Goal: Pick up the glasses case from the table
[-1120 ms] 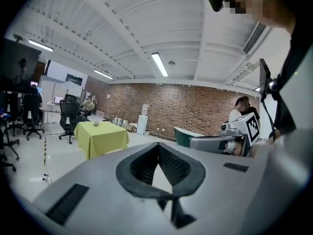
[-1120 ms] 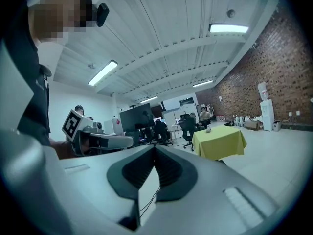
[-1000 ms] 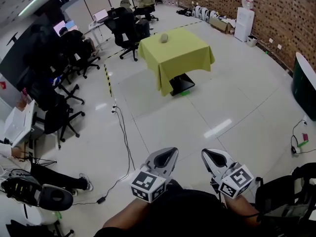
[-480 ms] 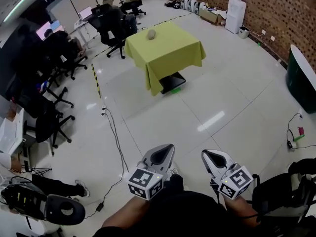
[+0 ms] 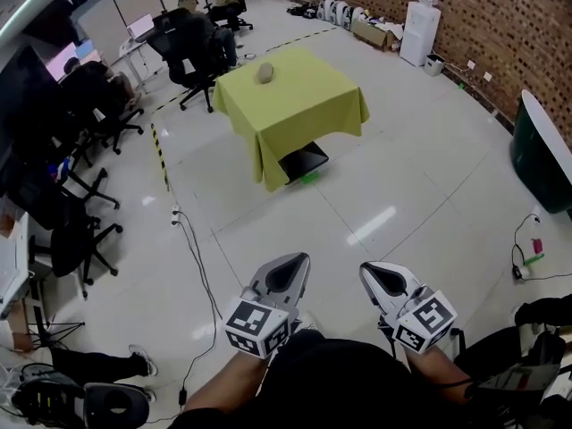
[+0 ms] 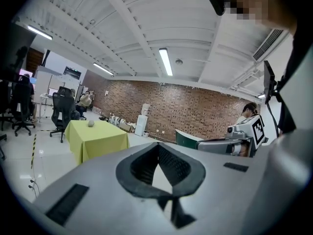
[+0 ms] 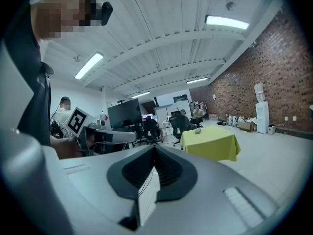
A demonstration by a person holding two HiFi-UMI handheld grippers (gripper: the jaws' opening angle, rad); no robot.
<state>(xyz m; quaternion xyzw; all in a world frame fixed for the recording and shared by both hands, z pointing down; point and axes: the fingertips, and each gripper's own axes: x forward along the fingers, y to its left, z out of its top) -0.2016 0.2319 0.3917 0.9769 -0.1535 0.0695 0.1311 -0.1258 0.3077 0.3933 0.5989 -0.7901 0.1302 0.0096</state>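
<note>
The glasses case, a small grey oval, lies near the far left edge of a table draped in a yellow-green cloth, well ahead across the floor. It shows small in the left gripper view as the case and in the right gripper view as the case. My left gripper and right gripper are held side by side, low in front of me, far short of the table. Both point roughly level toward it. Each has its jaws shut with nothing between them, seen at the left gripper and the right gripper.
Black office chairs and desks with seated people line the left side. A cable runs over the white tiles, and a black-and-yellow strip lies left of the table. A water dispenser stands by the brick wall and a dark green object at the right.
I have come forward across the floor with both grippers. The table and case now sit lower and slightly larger in the head view. The jaws have stayed shut.
</note>
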